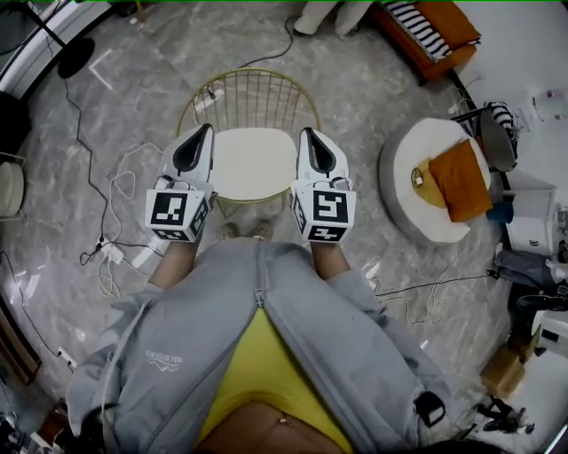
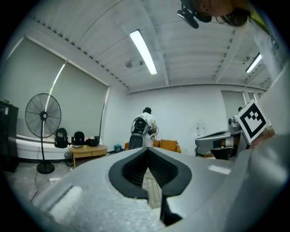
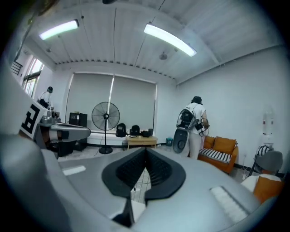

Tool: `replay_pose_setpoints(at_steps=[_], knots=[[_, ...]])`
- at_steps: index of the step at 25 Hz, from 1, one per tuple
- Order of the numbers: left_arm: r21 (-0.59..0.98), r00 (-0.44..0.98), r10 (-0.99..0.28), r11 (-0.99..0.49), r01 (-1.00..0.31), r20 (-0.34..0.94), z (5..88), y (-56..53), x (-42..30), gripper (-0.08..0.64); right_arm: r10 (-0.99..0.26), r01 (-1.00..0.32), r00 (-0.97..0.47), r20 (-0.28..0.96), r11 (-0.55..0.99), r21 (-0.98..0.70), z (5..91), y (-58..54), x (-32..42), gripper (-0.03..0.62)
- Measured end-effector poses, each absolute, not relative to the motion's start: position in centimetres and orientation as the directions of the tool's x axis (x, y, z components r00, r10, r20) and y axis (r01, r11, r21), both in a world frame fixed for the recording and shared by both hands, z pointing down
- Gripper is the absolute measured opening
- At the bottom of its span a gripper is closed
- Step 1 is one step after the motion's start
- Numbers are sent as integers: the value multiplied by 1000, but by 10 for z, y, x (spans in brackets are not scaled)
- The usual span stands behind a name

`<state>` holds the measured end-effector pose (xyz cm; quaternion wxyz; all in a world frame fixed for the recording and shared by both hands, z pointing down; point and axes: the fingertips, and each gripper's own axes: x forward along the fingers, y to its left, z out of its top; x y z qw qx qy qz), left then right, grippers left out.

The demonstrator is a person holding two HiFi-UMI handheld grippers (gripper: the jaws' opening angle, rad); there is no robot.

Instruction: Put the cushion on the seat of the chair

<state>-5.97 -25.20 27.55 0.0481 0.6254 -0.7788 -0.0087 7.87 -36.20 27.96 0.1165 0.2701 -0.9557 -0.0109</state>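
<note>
The chair [image 1: 248, 97] has a gold wire back and stands straight ahead of me on the marble floor. A white cushion [image 1: 253, 164] lies on its seat. My left gripper [image 1: 206, 131] hovers over the seat's left edge and my right gripper [image 1: 306, 133] over its right edge. Both are shut with nothing between the jaws. In the left gripper view the jaws [image 2: 147, 150] meet, with the wire back [image 2: 153, 192] showing below them. The right gripper view shows its jaws [image 3: 146, 149] closed the same way. An orange cushion [image 1: 460, 179] lies on a round white pouf [image 1: 404, 199] at the right.
Cables [image 1: 106, 222] trail over the floor left of the chair. An orange sofa [image 1: 426, 27] stands at the far right. A standing fan [image 3: 105, 117] and a low wooden table [image 3: 141, 140] line the window wall. A person [image 3: 195, 122] with a backpack stands near the sofa.
</note>
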Motion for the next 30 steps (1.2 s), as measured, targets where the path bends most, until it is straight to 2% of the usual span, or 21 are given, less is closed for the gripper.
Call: replay_pose_setpoints(at_steps=[4, 8, 30], knots=[[63, -231, -973, 230, -971, -3, 231, -250, -57, 8, -502, -492, -857, 118, 864, 102, 230, -355, 76, 0], [20, -248, -969, 247, -969, -16, 218, -248, -51, 8, -490, -478, -868, 82, 868, 132, 214, -349, 76, -2], [-11, -236, -972, 236, -972, -7, 225, -241, -32, 8, -463, -455, -882, 87, 885, 98, 228, -338, 92, -2]])
